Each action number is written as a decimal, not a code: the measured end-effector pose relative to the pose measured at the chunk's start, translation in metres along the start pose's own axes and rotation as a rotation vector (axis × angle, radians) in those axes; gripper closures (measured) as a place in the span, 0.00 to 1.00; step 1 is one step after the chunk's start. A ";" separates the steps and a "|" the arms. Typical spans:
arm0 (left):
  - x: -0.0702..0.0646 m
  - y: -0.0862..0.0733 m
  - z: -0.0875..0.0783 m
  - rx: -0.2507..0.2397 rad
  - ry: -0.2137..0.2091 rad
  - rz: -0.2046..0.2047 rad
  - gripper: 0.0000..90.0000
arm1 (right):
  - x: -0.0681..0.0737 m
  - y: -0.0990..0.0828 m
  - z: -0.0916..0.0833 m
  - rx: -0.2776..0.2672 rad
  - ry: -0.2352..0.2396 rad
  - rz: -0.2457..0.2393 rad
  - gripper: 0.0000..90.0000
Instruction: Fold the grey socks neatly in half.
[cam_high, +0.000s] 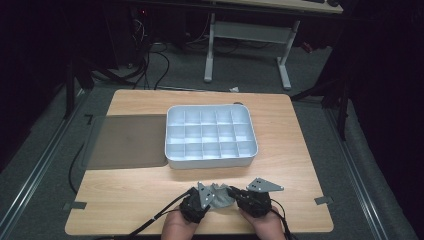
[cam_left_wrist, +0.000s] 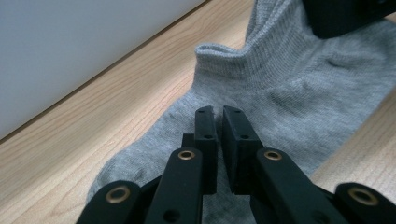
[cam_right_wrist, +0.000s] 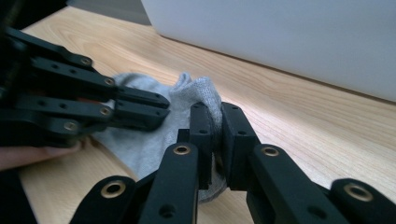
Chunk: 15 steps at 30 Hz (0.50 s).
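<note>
My soft ribbed knit sock is plain heather grey, no stripes or logo, just a fine vertical rib pattern. Both my left tongs and my right tongs are matte black with little brass-coloured rivets, and each carries a grey three-cornered plate on top. The light wooden worktop is pale honey with a streaky grain. My moulded plastic compartment tray is plain white, and the flat mat beside it is dull brown-grey.

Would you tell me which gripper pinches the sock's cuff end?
The right gripper: its jaws clamp the grey sock at the ribbed cuff.
</note>
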<state>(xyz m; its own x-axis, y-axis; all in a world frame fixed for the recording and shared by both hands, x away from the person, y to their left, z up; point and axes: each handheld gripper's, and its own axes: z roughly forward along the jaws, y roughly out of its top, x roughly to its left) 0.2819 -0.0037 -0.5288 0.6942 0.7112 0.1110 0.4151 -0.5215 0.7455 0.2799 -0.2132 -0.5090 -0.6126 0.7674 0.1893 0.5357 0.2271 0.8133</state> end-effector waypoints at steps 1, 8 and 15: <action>0.000 0.000 0.000 0.000 0.000 0.000 0.94 | 0.000 0.000 0.000 0.000 0.000 0.000 0.94; -0.008 0.006 0.005 0.002 0.005 0.033 0.94 | 0.008 0.009 -0.009 -0.072 0.095 0.042 0.94; -0.001 0.006 0.001 -0.030 -0.044 -0.043 0.83 | 0.008 0.008 -0.009 -0.069 0.067 0.035 0.94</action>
<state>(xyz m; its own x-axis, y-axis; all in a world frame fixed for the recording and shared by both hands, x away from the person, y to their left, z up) 0.2844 -0.0077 -0.5255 0.7018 0.7107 0.0501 0.4278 -0.4766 0.7681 0.2744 -0.2107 -0.4960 -0.6328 0.7319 0.2527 0.5179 0.1575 0.8408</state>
